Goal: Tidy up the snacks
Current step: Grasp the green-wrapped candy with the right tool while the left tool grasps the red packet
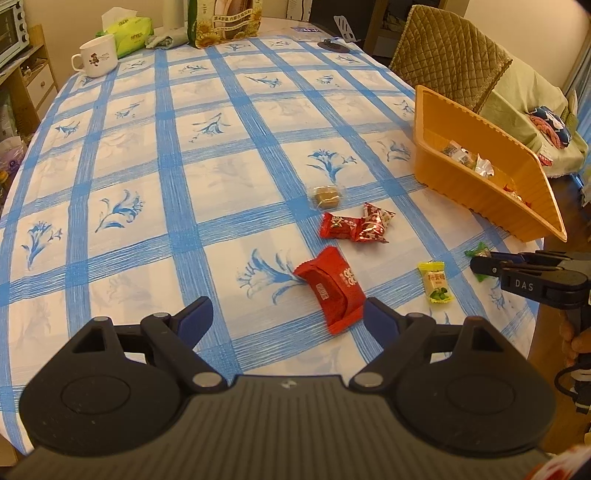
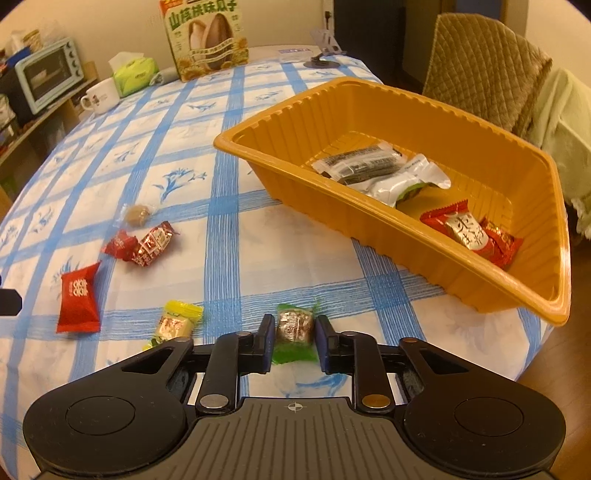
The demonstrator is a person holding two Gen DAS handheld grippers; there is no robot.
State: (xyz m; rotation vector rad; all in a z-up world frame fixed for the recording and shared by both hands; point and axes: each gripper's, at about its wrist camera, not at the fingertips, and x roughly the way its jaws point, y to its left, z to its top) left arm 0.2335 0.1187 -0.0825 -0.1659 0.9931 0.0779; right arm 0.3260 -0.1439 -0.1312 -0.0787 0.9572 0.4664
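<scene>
My right gripper (image 2: 293,322) is shut on a green-wrapped candy (image 2: 294,328) lying on the tablecloth, just in front of the orange tray (image 2: 369,229). The left wrist view shows that gripper (image 1: 480,264) at the right table edge with the green candy (image 1: 479,252) at its tips. Several wrapped snacks lie inside the tray. My left gripper (image 1: 287,308) stands open, its right finger beside a large red packet (image 1: 332,288). Loose on the cloth are a yellow candy (image 1: 436,282), two small red candies (image 1: 354,225) and a brown sweet (image 1: 325,195).
At the far end of the table stand a white mug (image 1: 98,55), a green tissue pack (image 1: 129,33) and a sunflower seed box (image 2: 207,40). A quilted chair (image 1: 447,55) is behind the tray. A toaster oven (image 2: 48,75) sits on a shelf at the left.
</scene>
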